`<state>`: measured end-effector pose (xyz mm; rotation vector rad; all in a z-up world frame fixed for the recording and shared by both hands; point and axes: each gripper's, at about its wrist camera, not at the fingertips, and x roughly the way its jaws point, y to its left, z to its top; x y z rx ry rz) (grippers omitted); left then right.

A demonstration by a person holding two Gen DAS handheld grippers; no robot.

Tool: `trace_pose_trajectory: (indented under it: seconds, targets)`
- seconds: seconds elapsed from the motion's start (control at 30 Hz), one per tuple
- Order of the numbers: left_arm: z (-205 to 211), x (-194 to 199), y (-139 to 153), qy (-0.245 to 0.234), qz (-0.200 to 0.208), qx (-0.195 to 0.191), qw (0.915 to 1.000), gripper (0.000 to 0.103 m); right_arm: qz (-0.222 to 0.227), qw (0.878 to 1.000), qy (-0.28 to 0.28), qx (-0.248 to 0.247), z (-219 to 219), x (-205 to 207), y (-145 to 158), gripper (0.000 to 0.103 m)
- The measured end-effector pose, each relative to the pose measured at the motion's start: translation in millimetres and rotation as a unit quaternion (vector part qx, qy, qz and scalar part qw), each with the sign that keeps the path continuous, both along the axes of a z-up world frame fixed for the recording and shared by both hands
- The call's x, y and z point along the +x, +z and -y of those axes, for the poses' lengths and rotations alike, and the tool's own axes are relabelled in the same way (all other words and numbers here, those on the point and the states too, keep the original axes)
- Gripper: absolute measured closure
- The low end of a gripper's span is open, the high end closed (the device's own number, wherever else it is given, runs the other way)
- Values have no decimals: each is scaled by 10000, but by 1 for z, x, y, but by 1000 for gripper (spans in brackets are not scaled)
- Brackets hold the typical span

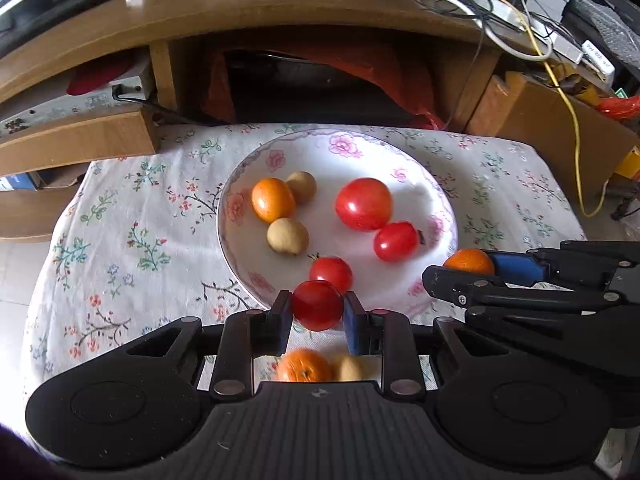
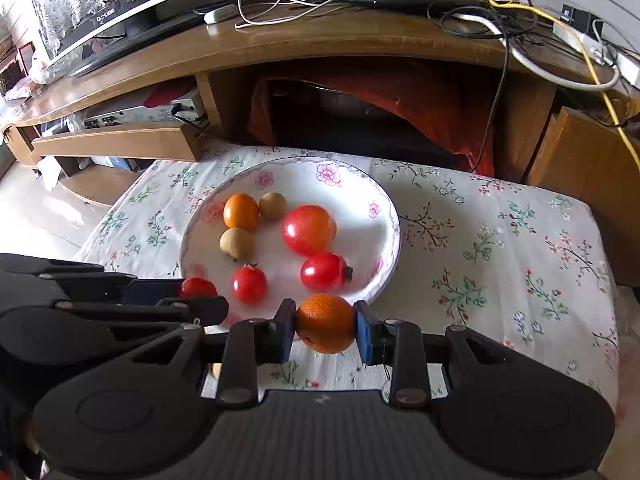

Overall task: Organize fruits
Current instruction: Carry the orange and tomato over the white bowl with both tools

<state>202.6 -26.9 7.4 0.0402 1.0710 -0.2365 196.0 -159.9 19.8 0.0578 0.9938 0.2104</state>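
Observation:
A white floral bowl (image 1: 384,156) (image 2: 360,184) on the flowered cloth holds three red tomatoes, one orange (image 1: 273,199) (image 2: 241,211) and two small tan fruits. My left gripper (image 1: 317,312) is shut on a red tomato (image 1: 317,305) at the bowl's near rim; this tomato also shows in the right wrist view (image 2: 197,287). My right gripper (image 2: 326,330) is shut on an orange (image 2: 326,323) just in front of the bowl's near right rim; this orange also shows in the left wrist view (image 1: 469,261). An orange (image 1: 304,366) and a tan fruit (image 1: 349,368) lie on the cloth below the left gripper.
A wooden TV stand (image 2: 320,48) with a screen, cables and power strips runs behind the low cloth-covered table (image 2: 520,248). A dark open compartment with red cloth (image 2: 360,112) is straight behind the bowl. Tiled floor lies to the left.

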Motion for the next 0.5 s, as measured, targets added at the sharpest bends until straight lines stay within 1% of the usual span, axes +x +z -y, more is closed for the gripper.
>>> trace_pose_trajectory:
  seconds: [0.17, 0.5]
  targets:
    - [1, 6, -4, 52, 84, 189, 9998, 71, -3, 10000, 0, 71, -3, 11, -9, 80]
    - [2, 13, -10, 69, 112, 216, 9997, 71, 55, 9997, -62, 251, 1, 24, -23, 80]
